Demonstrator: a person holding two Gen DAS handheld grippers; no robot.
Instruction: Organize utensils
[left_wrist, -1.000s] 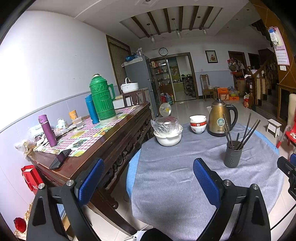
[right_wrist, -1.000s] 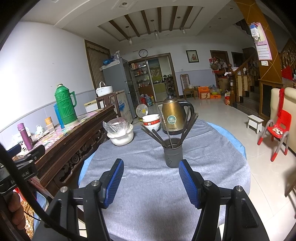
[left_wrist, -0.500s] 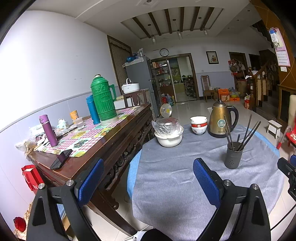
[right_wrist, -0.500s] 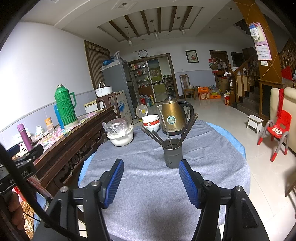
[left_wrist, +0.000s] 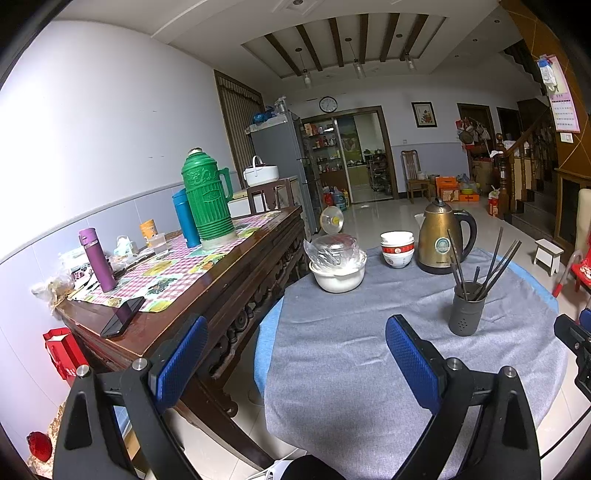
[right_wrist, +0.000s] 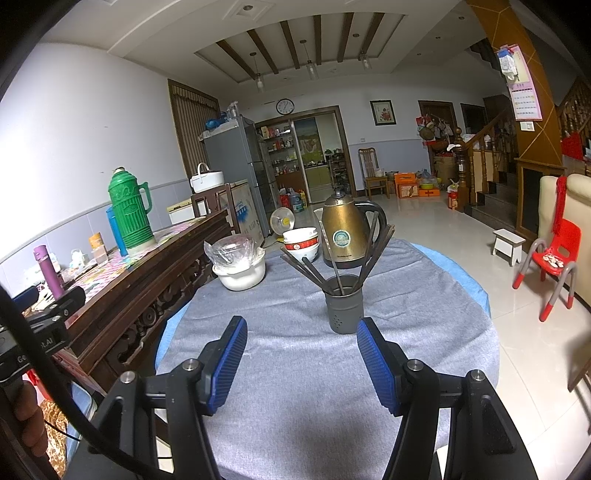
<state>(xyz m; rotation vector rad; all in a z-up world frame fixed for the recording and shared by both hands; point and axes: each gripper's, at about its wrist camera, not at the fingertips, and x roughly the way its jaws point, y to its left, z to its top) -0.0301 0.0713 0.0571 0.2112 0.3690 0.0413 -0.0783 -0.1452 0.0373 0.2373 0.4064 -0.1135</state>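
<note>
A dark grey holder (right_wrist: 344, 309) with several dark chopsticks (right_wrist: 310, 269) fanned out of it stands on the round table under a grey cloth (right_wrist: 295, 369). It also shows in the left wrist view (left_wrist: 466, 314), right of centre. My right gripper (right_wrist: 302, 358) is open and empty, just short of the holder. My left gripper (left_wrist: 295, 358) is open and empty, over the table's left edge and well to the left of the holder.
A gold kettle (right_wrist: 341, 230), stacked bowls (right_wrist: 301, 243) and a white pot covered with plastic (right_wrist: 240, 266) stand behind the holder. A dark wooden sideboard (left_wrist: 207, 295) with a green thermos (left_wrist: 207, 199) and a phone (left_wrist: 123, 316) flanks the table's left.
Both grippers have drawn back slightly from the table and stayed open. The holder and the rest have not moved.
</note>
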